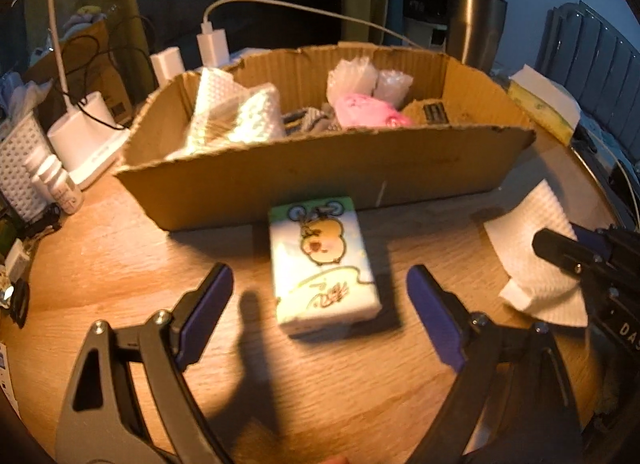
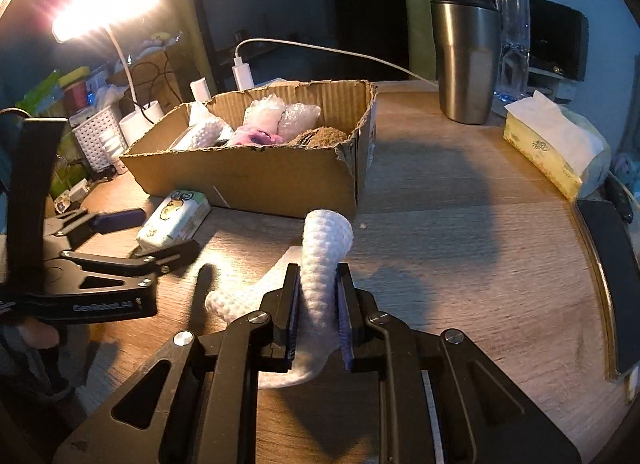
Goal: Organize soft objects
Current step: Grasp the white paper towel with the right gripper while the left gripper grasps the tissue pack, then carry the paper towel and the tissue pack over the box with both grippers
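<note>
A small tissue pack (image 1: 322, 264) with a cartoon print lies on the wooden table in front of a cardboard box (image 1: 320, 180). My left gripper (image 1: 320, 284) is open, its fingers on either side of the pack's near end, not touching it. The pack also shows in the right wrist view (image 2: 174, 218), with the left gripper (image 2: 148, 232) around it. My right gripper (image 2: 318, 284) is shut on a white textured cloth (image 2: 324, 256), which bends upward between the fingers. The box (image 2: 256, 180) holds white cloths, bubble wrap and a pink soft item (image 1: 368, 112).
A steel tumbler (image 2: 466, 60), a water bottle (image 2: 514, 36) and a yellow tissue box (image 2: 552, 144) stand at the back right. A lamp base (image 1: 86, 136), a white basket (image 1: 20, 168), small bottles and chargers crowd the left. The round table edge (image 2: 600, 304) is near on the right.
</note>
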